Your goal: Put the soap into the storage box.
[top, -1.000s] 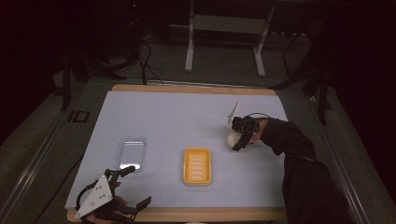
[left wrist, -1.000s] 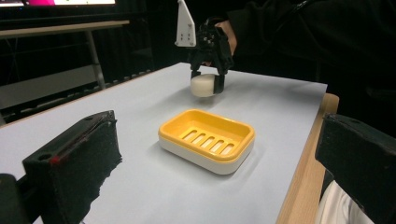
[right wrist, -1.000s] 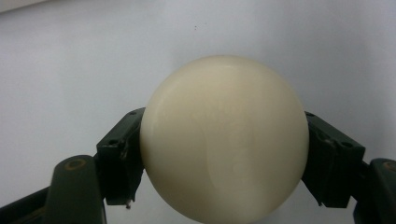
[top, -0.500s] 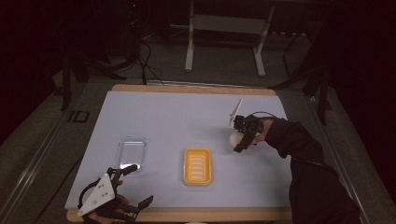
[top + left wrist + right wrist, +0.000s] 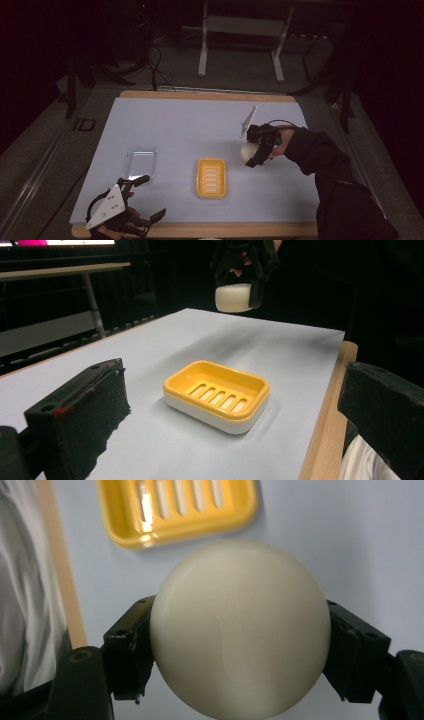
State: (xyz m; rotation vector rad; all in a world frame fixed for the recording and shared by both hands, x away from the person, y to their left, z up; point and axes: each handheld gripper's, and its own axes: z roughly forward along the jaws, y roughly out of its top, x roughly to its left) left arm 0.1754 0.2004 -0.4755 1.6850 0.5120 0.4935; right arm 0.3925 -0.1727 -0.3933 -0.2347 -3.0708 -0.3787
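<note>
A round cream soap bar point(image 5: 245, 151) point(image 5: 240, 630) hangs above the table's right side, and my right gripper point(image 5: 251, 155) point(image 5: 240, 650) is shut on it, one jaw on each side. From the left gripper view the soap point(image 5: 232, 297) is clearly off the surface, behind the dish. The yellow slotted soap dish point(image 5: 211, 177) point(image 5: 216, 395) point(image 5: 175, 510) lies mid-table, down and to the left of the soap. My left gripper point(image 5: 151, 196) point(image 5: 232, 407) rests at the front left corner, open, with nothing between its jaws and facing the dish.
A clear plastic lid point(image 5: 140, 161) lies left of the dish. A pale blue mat point(image 5: 190, 125) covers the table, with a wooden edge point(image 5: 210, 230) at the front. A metal stand point(image 5: 240, 30) is on the floor behind the table.
My right gripper has risen a little with the soap bar held in it. The left gripper, the dish and the lid have stayed put.
</note>
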